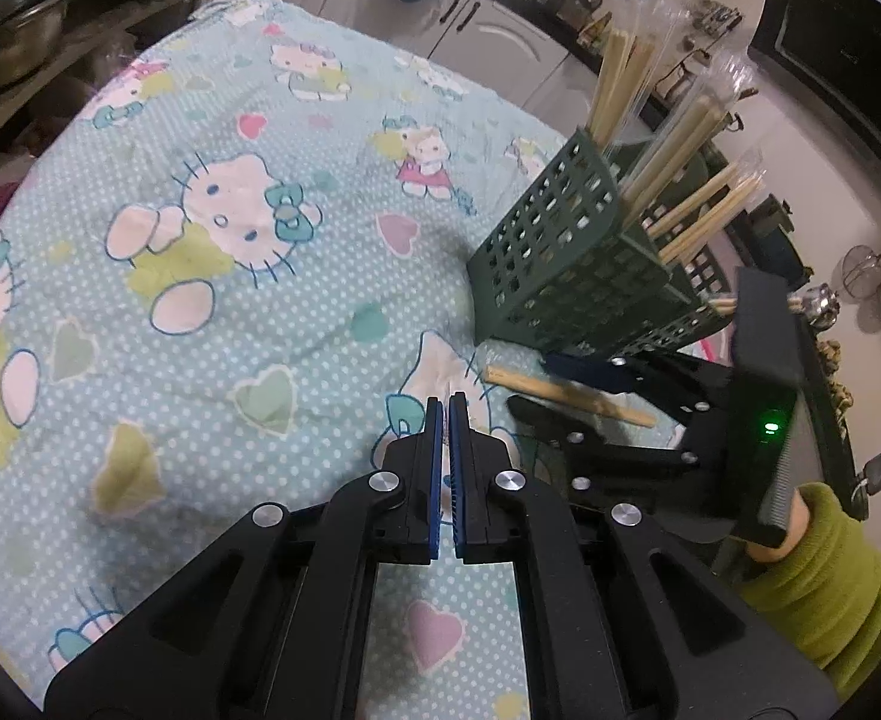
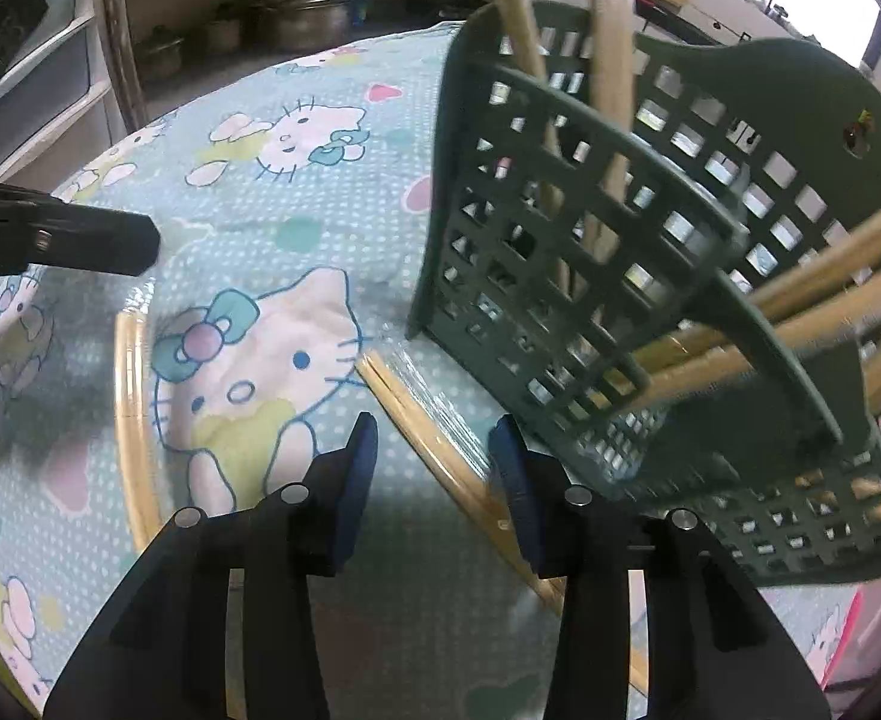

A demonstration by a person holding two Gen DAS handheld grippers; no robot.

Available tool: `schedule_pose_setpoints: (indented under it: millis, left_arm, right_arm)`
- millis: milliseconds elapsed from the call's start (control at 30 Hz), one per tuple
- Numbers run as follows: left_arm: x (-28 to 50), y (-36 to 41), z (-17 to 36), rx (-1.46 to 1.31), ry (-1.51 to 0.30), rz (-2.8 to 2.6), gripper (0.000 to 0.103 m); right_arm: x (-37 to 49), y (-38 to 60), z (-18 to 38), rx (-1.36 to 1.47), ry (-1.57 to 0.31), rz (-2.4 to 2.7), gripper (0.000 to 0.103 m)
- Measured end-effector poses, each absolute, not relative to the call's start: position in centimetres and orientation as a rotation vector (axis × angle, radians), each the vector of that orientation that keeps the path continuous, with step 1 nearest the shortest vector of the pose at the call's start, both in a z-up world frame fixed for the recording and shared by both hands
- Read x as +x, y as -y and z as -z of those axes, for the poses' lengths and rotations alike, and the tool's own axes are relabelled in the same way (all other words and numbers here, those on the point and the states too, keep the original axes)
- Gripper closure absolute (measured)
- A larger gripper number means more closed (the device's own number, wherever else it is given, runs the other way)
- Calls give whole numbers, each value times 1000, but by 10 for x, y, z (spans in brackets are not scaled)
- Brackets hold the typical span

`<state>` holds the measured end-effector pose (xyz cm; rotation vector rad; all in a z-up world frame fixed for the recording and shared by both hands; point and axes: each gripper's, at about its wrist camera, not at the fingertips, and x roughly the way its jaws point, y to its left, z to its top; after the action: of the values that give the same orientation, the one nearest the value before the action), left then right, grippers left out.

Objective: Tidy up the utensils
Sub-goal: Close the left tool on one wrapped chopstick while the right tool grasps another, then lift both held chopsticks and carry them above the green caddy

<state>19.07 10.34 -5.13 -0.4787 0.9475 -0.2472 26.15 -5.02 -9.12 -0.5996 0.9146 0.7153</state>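
Right claw (image 2: 434,450) astride wrapped chopsticks (image 2: 422,426)

Left gripper (image 1: 447,405), a black two-finger linkage with blue ribbed pads: jaws closed pad against pad, nothing between them, pointing steeply downward. Right gripper (image 2: 434,438), same black build with blue pads: jaws partly apart, pads (image 2: 363,450) pressing on nothing, angled steeply downward. In the left wrist view, a hand (image 1: 785,531) in an olive-green ribbed sleeve (image 1: 824,588) grips its handle
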Motion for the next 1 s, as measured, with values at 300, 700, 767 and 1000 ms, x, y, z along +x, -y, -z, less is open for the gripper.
schedule_pose_setpoints:
  millis: [300, 700, 767, 1000]
  left_arm:
    - [175, -113, 25, -491, -878, 256, 102]
    - [163, -115, -8, -489, -800, 279, 102]
    - [163, -113, -13, -486, -787, 286, 102]
    - [162, -98, -36, -458, -742, 324, 102]
  right_arm:
    - [265, 16, 93, -652, -934, -775, 82]
    - [251, 41, 56, -491, -854, -806, 97]
    - [248, 50, 46, -454, -832, -810, 97]
    - [235, 87, 8, -255, -759, -795, 97]
